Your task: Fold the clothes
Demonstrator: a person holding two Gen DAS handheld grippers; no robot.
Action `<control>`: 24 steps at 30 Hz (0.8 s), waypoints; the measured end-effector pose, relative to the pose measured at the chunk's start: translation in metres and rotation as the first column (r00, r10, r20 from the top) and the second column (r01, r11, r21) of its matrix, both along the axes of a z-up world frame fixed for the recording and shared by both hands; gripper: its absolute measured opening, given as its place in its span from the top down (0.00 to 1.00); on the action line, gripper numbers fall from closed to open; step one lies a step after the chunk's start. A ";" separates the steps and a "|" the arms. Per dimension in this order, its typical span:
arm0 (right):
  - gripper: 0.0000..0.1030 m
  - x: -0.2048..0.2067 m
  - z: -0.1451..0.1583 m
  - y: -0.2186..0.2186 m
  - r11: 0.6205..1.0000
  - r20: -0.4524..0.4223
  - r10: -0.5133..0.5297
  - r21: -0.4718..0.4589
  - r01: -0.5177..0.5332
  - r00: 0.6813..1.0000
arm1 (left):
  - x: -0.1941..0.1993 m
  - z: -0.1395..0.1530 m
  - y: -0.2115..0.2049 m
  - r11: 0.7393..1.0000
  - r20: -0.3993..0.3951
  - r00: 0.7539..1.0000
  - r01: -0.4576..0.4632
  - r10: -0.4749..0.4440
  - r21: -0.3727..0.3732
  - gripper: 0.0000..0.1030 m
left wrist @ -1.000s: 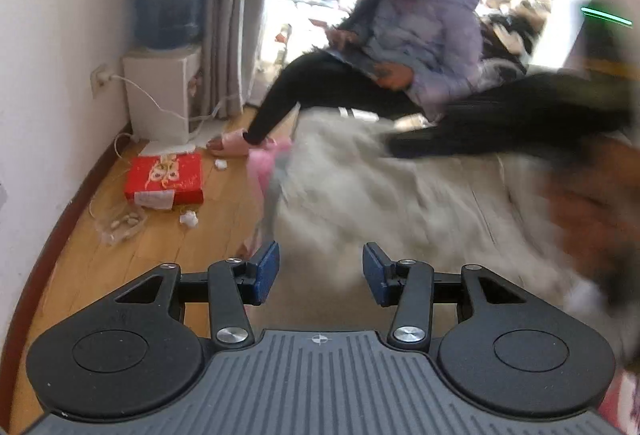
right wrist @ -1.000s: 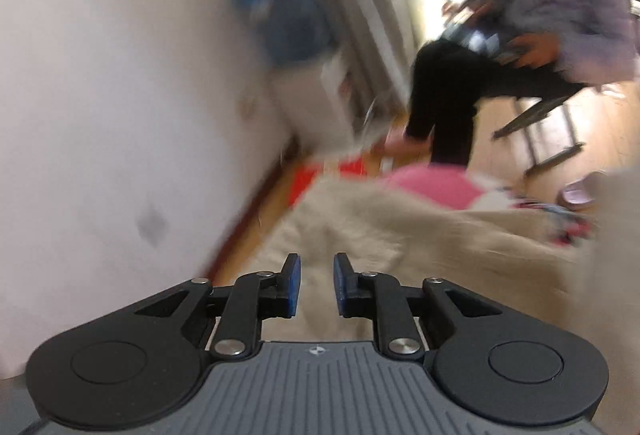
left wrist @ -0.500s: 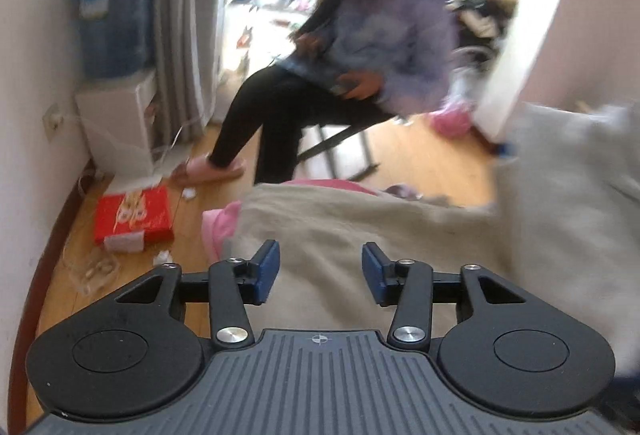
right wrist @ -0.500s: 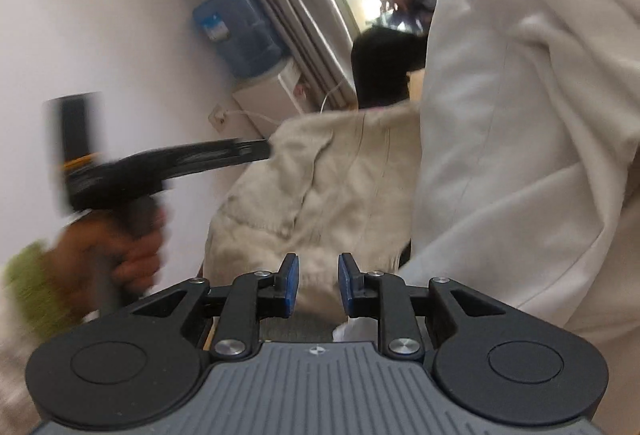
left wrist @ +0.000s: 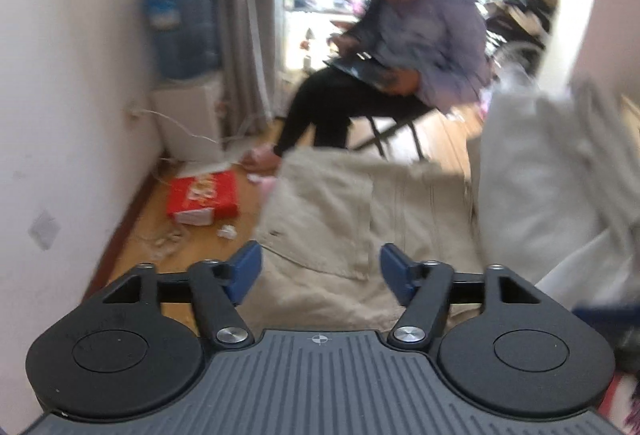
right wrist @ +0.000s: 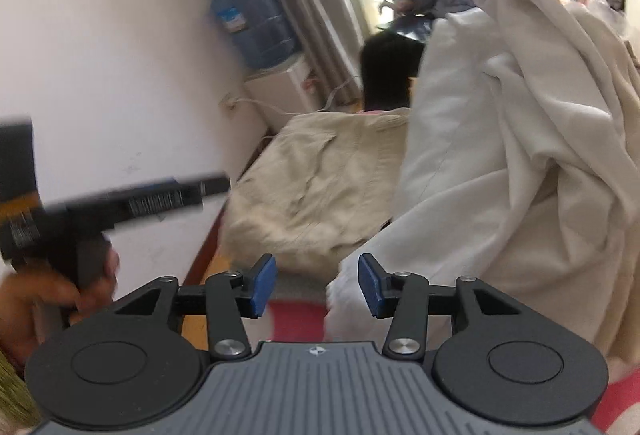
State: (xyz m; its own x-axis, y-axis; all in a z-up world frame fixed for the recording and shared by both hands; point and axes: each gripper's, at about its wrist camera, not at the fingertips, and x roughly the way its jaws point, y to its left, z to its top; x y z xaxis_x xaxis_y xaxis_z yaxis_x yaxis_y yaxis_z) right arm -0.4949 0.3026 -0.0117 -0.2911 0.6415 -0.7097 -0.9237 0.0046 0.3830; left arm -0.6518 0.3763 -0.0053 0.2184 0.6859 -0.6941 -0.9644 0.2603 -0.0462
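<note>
Left gripper (left wrist: 321, 271) just opened wide, empty; right gripper (right wrist: 317, 285) just opened, empty. Beige garment (left wrist: 340, 211) lay at 12; white pile (right wrist: 500, 163) at 2. Best: pinch beige corners, pull flat.

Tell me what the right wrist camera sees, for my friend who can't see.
The open right gripper points at a rumpled white garment beside a folded beige garment. The left gripper, in a hand, crosses the left edge.

A beige garment (left wrist: 344, 219) and white garment (right wrist: 500, 163) lie on what seems a bed.
</note>
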 end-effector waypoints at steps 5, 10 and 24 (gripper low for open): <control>0.34 0.009 0.035 -0.040 0.994 -0.010 0.078 0.081 -0.077 0.997 | 0.003 0.048 -0.031 0.987 0.079 0.984 -0.157 0.159 -0.027 0.05; 0.25 0.032 0.065 -0.066 0.992 -0.040 0.094 0.090 -0.090 0.995 | 0.012 0.088 -0.069 0.966 0.166 0.952 -0.256 0.259 -0.038 0.01; 0.08 -0.001 0.077 -0.074 0.986 0.052 -0.043 0.164 0.034 0.998 | 0.011 0.111 -0.099 0.975 0.107 0.976 -0.200 0.190 0.092 0.00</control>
State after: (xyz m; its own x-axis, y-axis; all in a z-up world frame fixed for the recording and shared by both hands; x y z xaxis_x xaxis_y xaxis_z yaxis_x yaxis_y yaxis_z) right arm -0.4956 0.2284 0.0656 -0.2271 0.7595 -0.6096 -0.9440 -0.0177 0.3296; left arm -0.6408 0.2771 0.1055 0.1359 0.7876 -0.6011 -0.9893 0.0755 -0.1248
